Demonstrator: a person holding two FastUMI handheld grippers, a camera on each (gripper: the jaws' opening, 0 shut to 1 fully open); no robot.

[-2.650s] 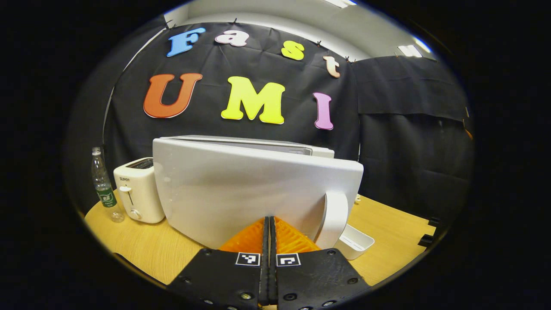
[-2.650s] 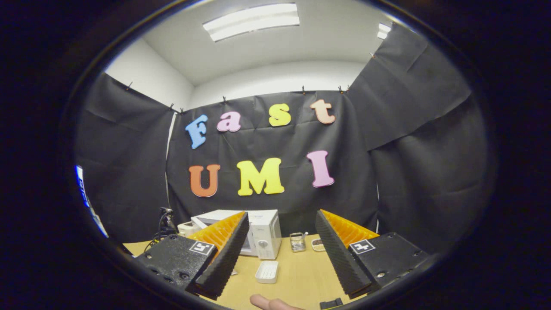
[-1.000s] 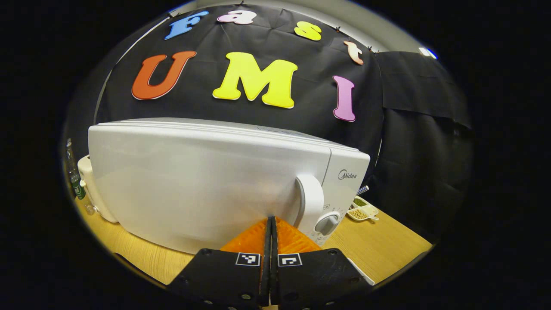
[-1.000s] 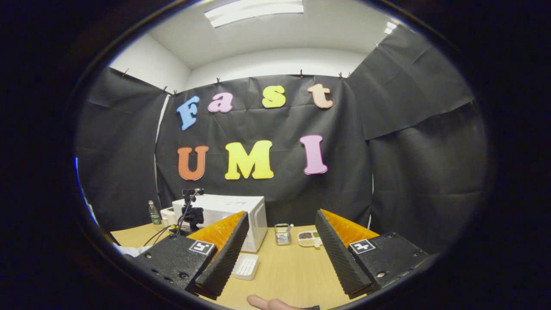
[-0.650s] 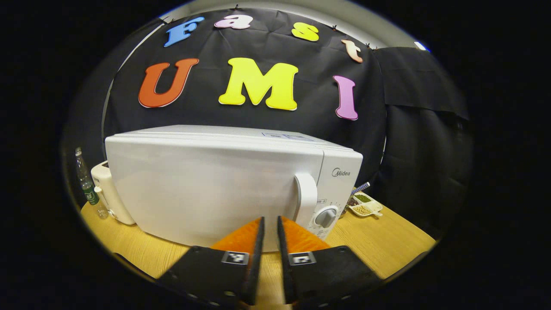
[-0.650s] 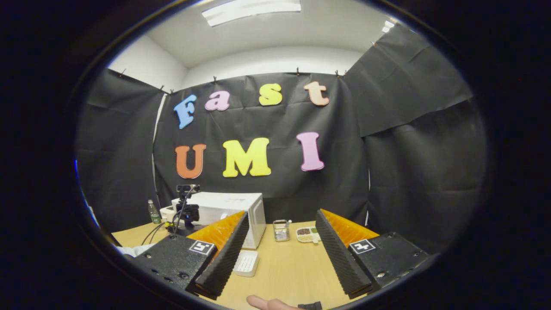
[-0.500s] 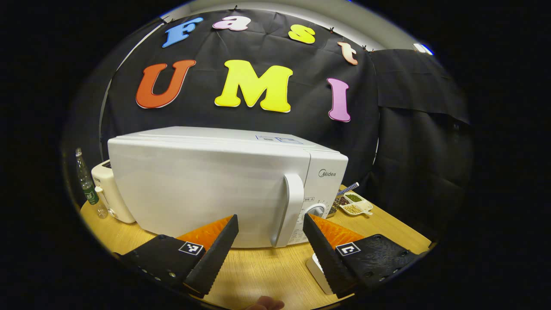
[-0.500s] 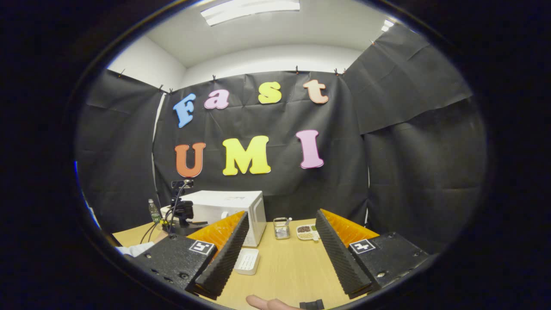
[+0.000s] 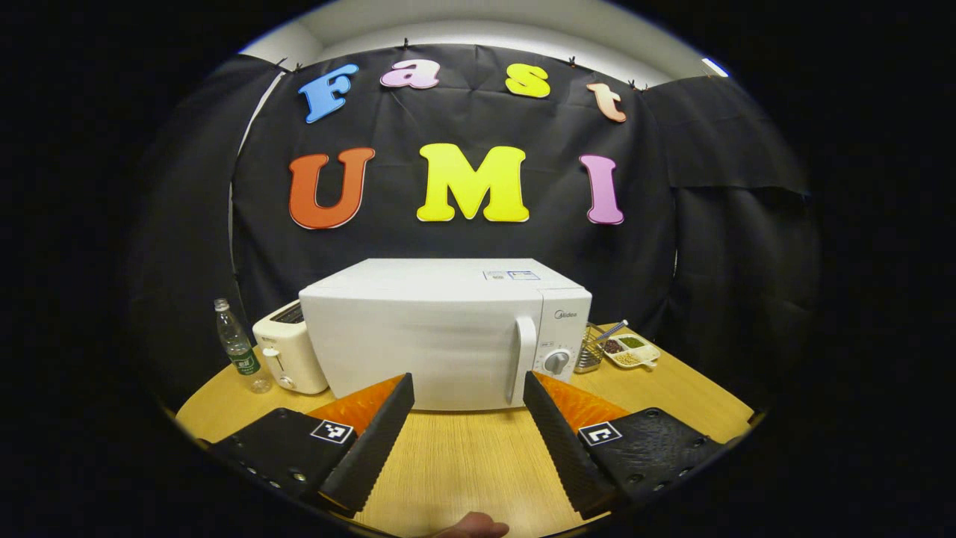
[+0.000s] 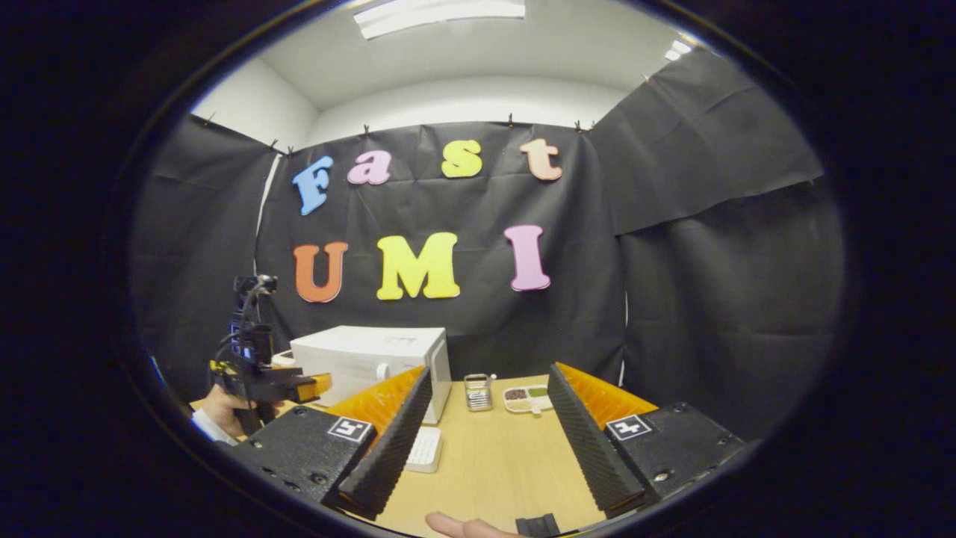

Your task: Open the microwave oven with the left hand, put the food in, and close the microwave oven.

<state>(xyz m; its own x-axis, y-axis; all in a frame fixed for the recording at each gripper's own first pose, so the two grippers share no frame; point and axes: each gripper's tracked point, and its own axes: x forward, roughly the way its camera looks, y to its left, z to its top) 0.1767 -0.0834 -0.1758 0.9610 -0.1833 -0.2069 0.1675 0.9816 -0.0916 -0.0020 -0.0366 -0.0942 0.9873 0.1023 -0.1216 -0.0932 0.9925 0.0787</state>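
Standing at the back edge of the wooden counter (image 9: 463,463), the white microwave oven (image 9: 441,336) has its door closed, with the upright handle (image 9: 525,359) and a round knob (image 9: 556,362) at its right end. In the left gripper view the left hand-held gripper (image 9: 467,407) is in front of the door, clear of it, and its two fingers are spread wide apart with nothing between them. A white toaster (image 9: 287,359) is just beside the left side of the microwave oven, and a clear bottle (image 9: 239,347) stands near the left edge of the counter. Toward the right edge there is a small metal holder (image 9: 590,355) and a divided dish with grains (image 9: 631,351). In the right gripper view the right hand-held gripper (image 10: 485,426) also has its fingers wide apart and holds nothing; it is farther from the back edge. A white tray (image 10: 424,448) lies on the counter in front of the microwave oven, partly hidden behind one finger; I cannot tell if food is in it. At the left a hand (image 10: 220,407) holds the other hand-held gripper
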